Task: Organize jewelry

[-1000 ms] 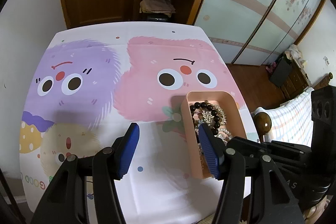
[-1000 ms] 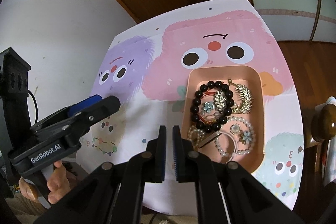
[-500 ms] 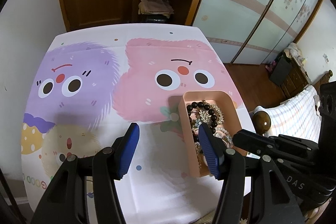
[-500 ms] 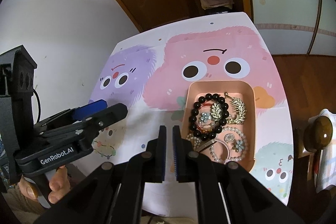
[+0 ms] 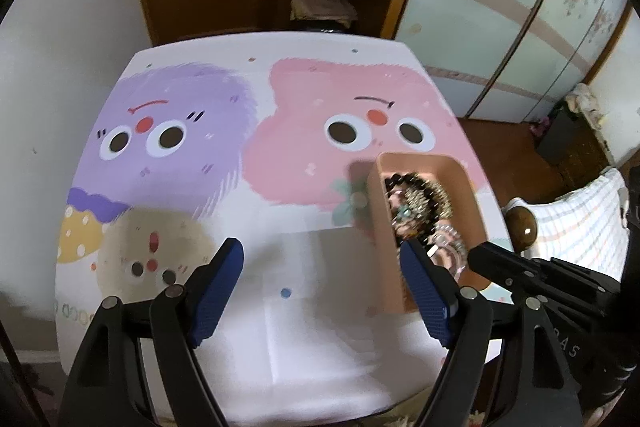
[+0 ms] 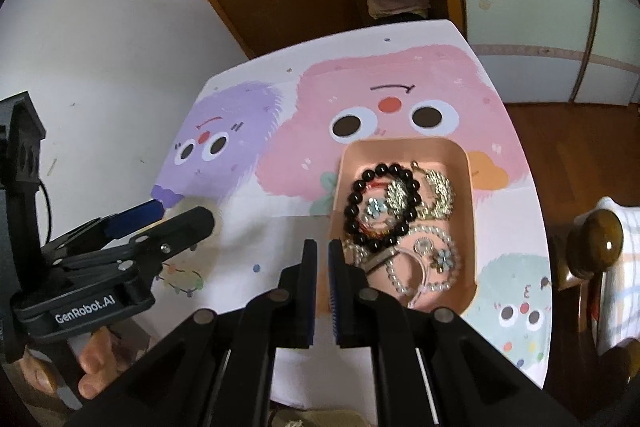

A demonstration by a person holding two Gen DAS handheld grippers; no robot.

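The left gripper (image 5: pixel 320 283) gapes wide over the tablecloth (image 5: pixel 200 187), the right gripper (image 6: pixel 322 283) looks nearly closed and seemingly empty beside the pink tray (image 6: pixel 404 149) of jewelry (image 6: pixel 384 211).

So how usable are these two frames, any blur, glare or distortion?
Left wrist view: motion-blurred jewelry in the pink tray, soft tablecloth print, heavy fisheye curvature, dark corners. Right wrist view: sharper, black bead bracelet readable, slight smear on the right gripper, even light, no glare.

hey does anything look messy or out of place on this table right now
Only the pink tray: the black bead bracelet, pearl strands and gold brooches lie heaped and overlapping in it. Nothing has spilled onto the tablecloth.
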